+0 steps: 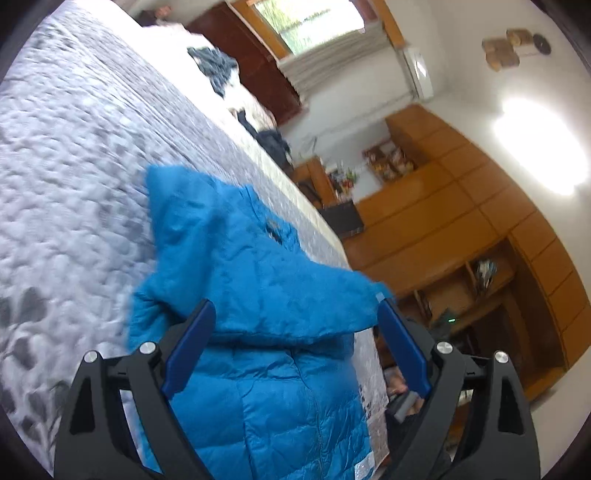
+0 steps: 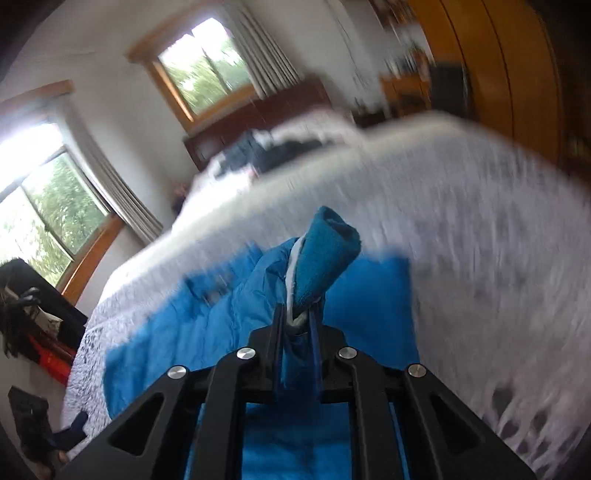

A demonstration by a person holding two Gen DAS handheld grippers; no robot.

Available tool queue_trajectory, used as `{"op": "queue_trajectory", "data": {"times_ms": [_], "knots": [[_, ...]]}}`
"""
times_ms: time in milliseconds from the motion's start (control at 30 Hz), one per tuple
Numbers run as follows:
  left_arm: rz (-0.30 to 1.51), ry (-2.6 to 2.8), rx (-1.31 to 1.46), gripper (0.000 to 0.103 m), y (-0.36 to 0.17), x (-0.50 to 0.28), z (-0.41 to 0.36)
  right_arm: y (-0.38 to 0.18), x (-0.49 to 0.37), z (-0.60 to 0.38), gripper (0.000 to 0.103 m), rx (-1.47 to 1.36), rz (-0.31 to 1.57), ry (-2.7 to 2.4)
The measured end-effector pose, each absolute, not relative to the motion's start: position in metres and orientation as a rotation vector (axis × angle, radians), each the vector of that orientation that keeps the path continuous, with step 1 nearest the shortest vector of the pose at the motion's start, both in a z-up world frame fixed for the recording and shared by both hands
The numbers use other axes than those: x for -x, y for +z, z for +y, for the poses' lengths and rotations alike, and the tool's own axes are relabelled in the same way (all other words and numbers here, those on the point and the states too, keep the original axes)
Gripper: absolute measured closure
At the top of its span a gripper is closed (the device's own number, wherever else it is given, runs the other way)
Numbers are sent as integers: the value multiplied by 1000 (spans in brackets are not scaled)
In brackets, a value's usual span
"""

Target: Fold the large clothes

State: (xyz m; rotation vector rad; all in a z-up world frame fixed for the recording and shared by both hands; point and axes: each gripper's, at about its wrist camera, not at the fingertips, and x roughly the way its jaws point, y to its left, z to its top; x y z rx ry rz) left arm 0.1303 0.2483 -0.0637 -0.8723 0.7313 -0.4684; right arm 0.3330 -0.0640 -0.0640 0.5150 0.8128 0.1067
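The bed (image 1: 92, 147) filled most of both views, covered in a pale quilted spread with grey leaf shapes; everything else sat around it. A long run of wooden cabinets (image 1: 461, 221) stood beyond the bed's far side in the left wrist view; a window (image 1: 310, 22) with pale curtains sat past the bed's head, and a dark wooden headboard (image 1: 255, 74) rose just beside that end; a heap of dark clothes (image 1: 214, 66) lay on the bed near the headboard. In the right wrist view, two windows showed past the bed, the nearer one (image 2: 40, 206) off its left side; that view was heavily blurred.

The blue jacket (image 1: 258, 295), a puffy quilted one, lay on the bed near its close edge, its body spread flat with a zip running down the middle; one part of it was lifted up off the bed and hung across the rest.

The left gripper (image 1: 295, 314) hovered over the jacket with its blue-padded fingers (image 1: 192, 339) spread wide apart, holding nothing; the jacket's folds showed between them. The right gripper (image 2: 297, 317) was pressed together on a bunched fold of the jacket (image 2: 221, 314), with a strip of white lining pinched alongside; a rolled end of the cloth stuck up past the fingertips, above the bed.
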Motion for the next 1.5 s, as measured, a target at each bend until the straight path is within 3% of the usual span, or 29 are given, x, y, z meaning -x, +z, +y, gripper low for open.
{"op": "queue_trajectory", "data": {"times_ms": [167,267,333,400,433,600,667,800,933,1000,1033,1100,1133,1233,1367,1500], "knots": [[814,-468,806,15,-71,-165,233,-118,-336,-111,74,-843,922,197],[856,-441,787,15,-78,-180,234,-119,-347,-134,63,-982,933,218],[872,-422,782,15,-82,-188,237,-117,-357,-137,63,-993,955,223],[893,-399,781,15,-88,-196,240,-116,-369,-135,76,-952,1000,236],[916,-380,787,15,-94,-201,243,-114,-372,-131,92,-894,1019,227],[971,-362,790,26,-108,-211,247,-117,-366,-122,92,-722,1007,172],[944,-351,775,26,-92,-207,251,-108,-359,-125,84,-701,970,209],[855,-400,723,20,-55,-199,247,-64,-345,-137,82,-660,816,190],[930,-396,664,19,-65,-219,232,-71,-362,-114,82,-610,901,291],[1016,-355,669,20,-89,-232,230,-97,-372,-109,84,-587,982,240],[1051,-342,670,22,-102,-238,232,-107,-373,-110,93,-583,1005,225],[1059,-348,657,24,-106,-239,234,-119,-373,-112,98,-566,1020,236],[1056,-344,651,24,-102,-236,234,-117,-370,-114,96,-566,1015,251],[1002,-346,650,17,-78,-214,244,-97,-350,-122,75,-596,983,302],[976,-366,622,13,-58,-158,256,-81,-307,-135,65,-623,1010,395],[1050,-361,618,12,-71,-95,263,-91,-246,-158,56,-648,1095,425]]}}
